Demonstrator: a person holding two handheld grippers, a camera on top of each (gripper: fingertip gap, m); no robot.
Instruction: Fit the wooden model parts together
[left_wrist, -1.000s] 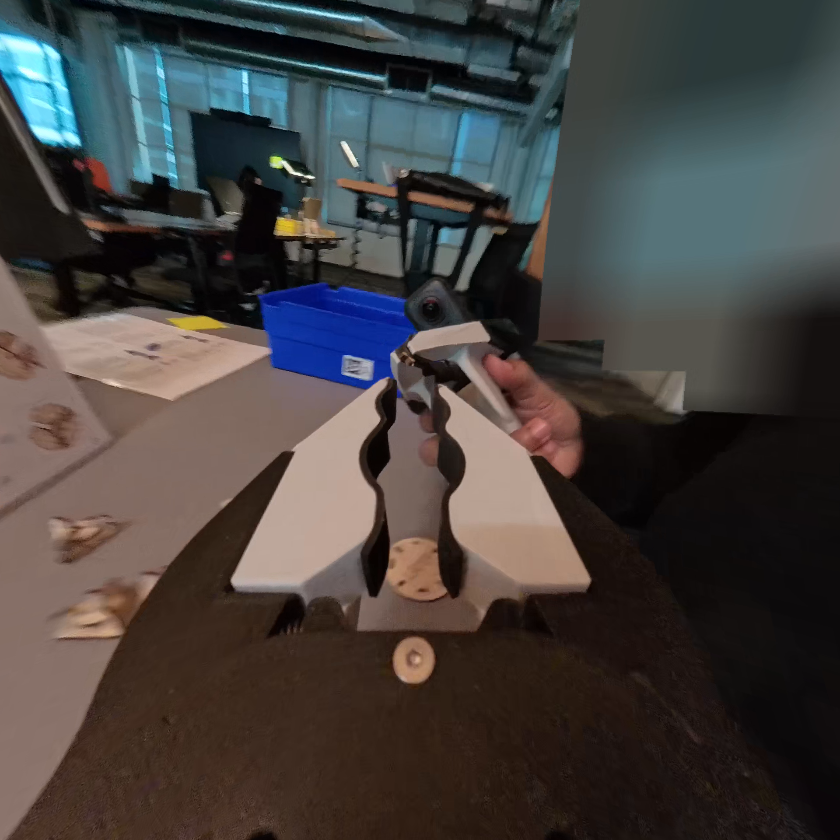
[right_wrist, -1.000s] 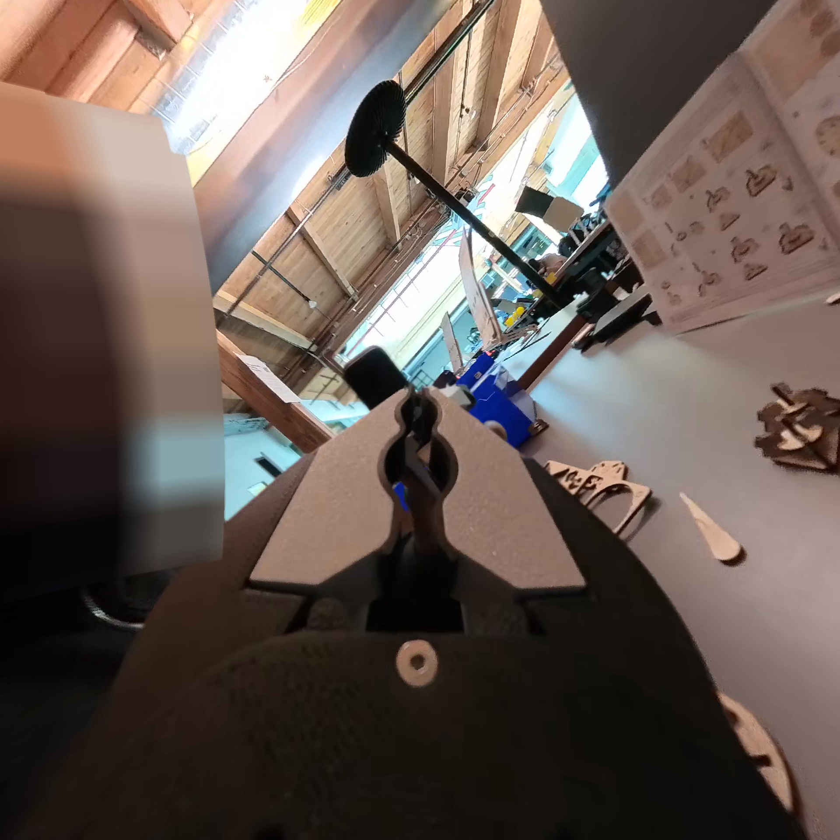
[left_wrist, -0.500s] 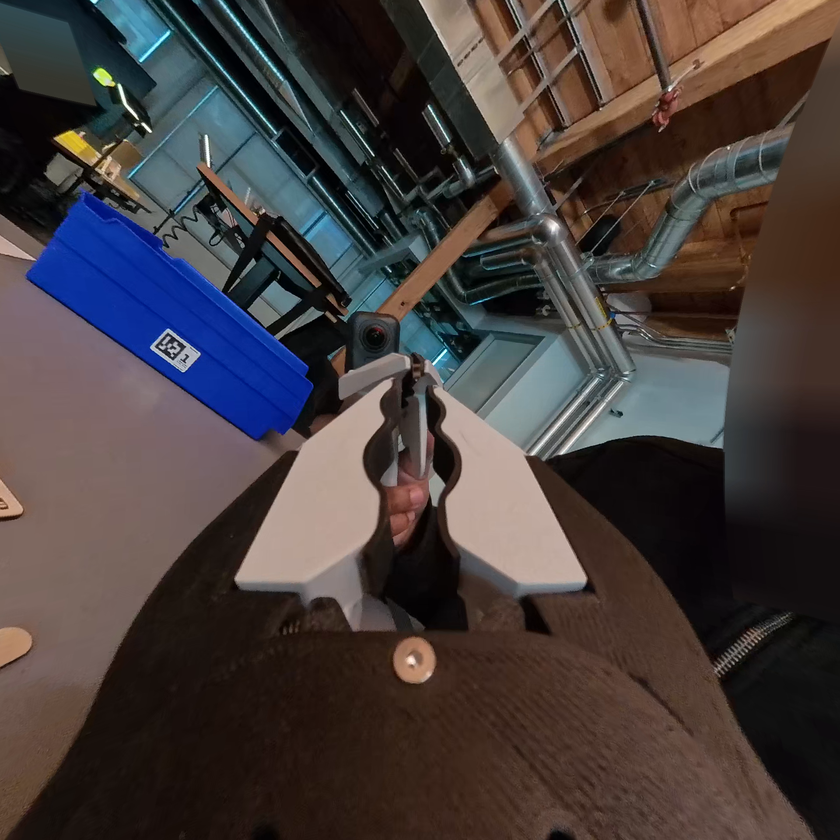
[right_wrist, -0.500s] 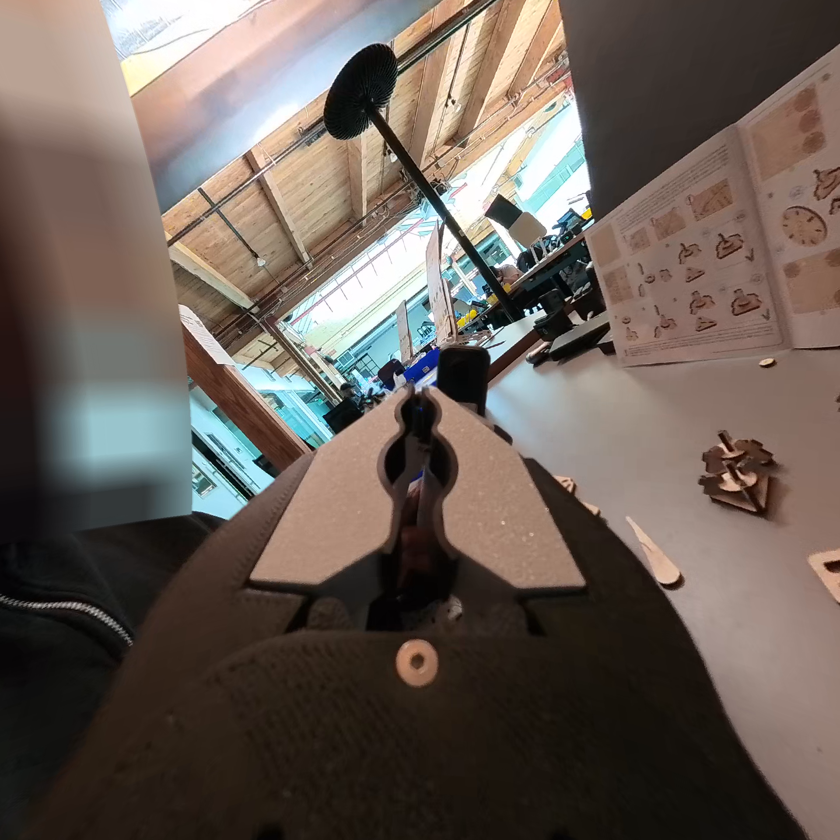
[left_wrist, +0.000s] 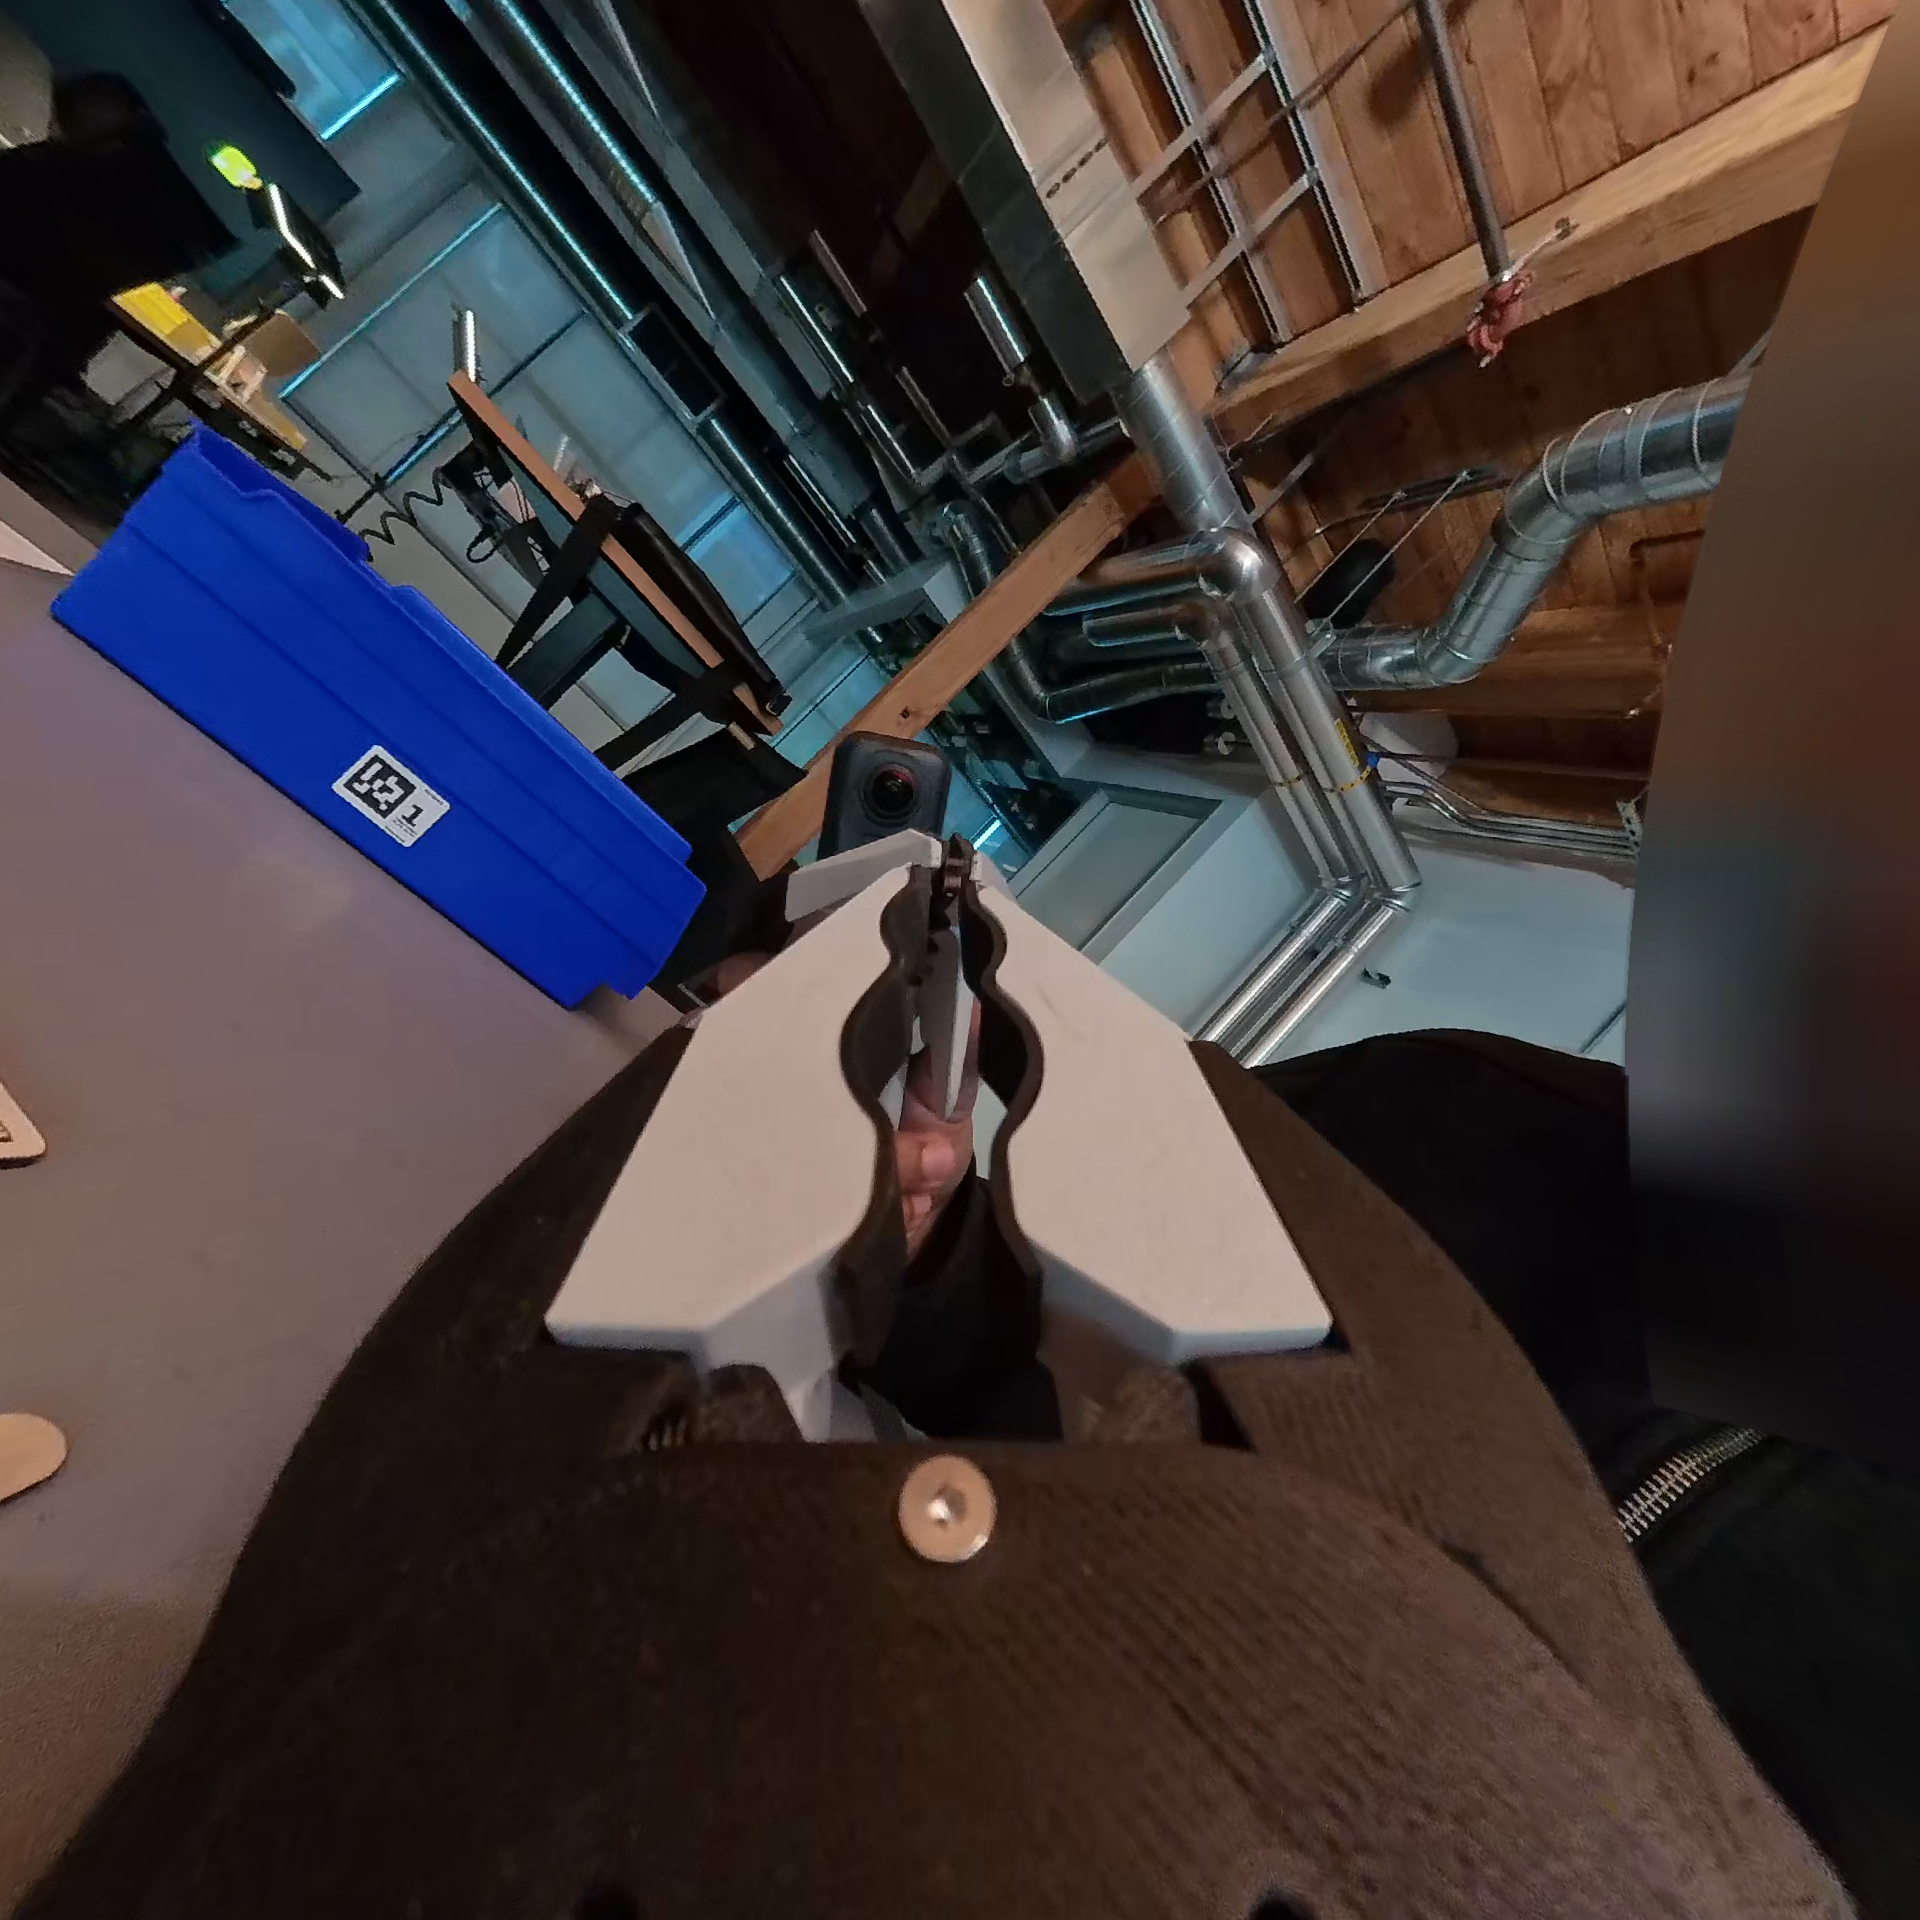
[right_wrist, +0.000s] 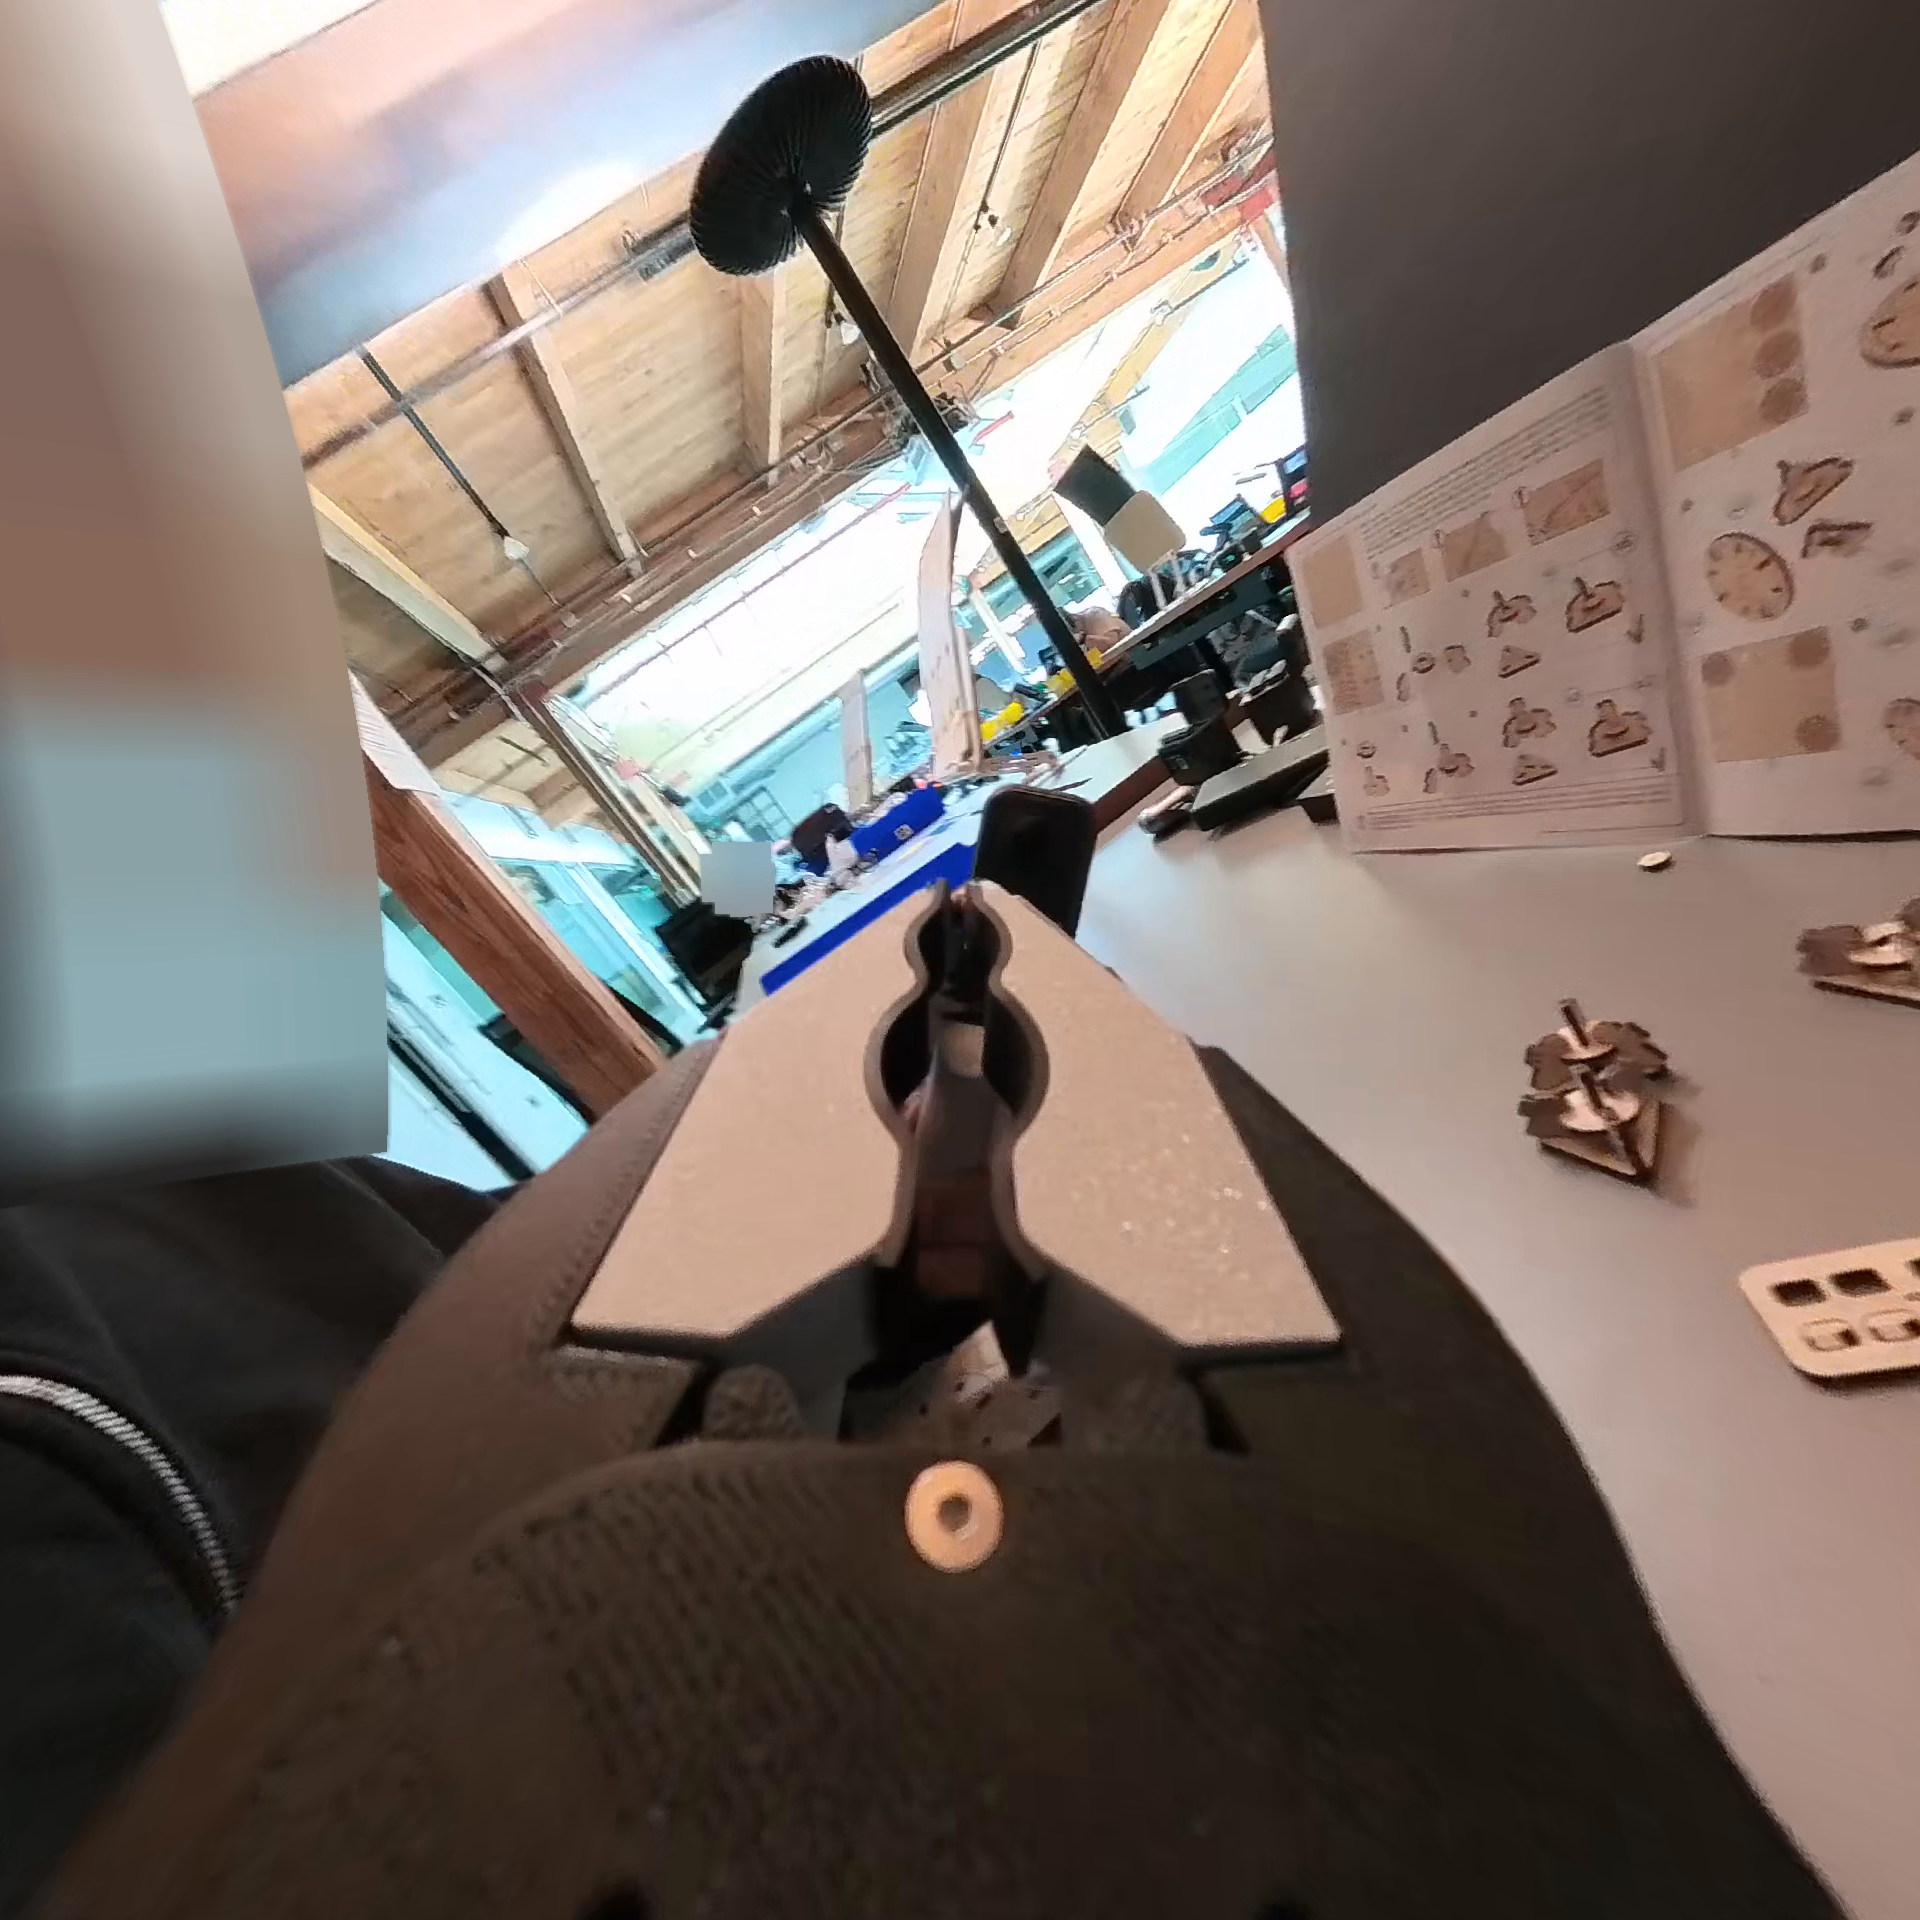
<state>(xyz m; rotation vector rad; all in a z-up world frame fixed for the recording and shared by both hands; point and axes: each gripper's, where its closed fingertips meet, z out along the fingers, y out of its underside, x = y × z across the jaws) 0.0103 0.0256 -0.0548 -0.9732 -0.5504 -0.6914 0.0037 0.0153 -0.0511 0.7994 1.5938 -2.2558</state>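
You have two grippers in play and they face each other tip to tip above the edge of the grey table (left_wrist: 208, 1039). Your left gripper (left_wrist: 951, 868) has its fingertips drawn together. Your right gripper (right_wrist: 956, 904) has its fingertips closed too. Where the two pairs of tips meet I cannot tell whether anything thin is pinched between them. From the left wrist you see one black camera (left_wrist: 883, 790) mounted on the opposite gripper. Through the wavy slot between your own fingers you see part of one hand (left_wrist: 935, 1164) in a dark sleeve. On that side there is one blue plastic bin (left_wrist: 312, 707) carrying one white sticker, and two pale flat wooden pieces (left_wrist: 21, 1455) lie at the table's left border. From the right wrist you can count one open printed instruction booklet (right_wrist: 1621, 623) standing at the back. There are also two small assembled brown wooden models (right_wrist: 1590, 1091), one little wooden disc (right_wrist: 1652, 859), one pale wooden sheet with punched-out holes (right_wrist: 1839, 1309) and one black pole topped by a round ribbed disc (right_wrist: 779, 166). Both grippers are rolled to the side and pitched upward, so ceiling beams and pipes fill the area beyond the tips, well clear of the wooden parts on the table.
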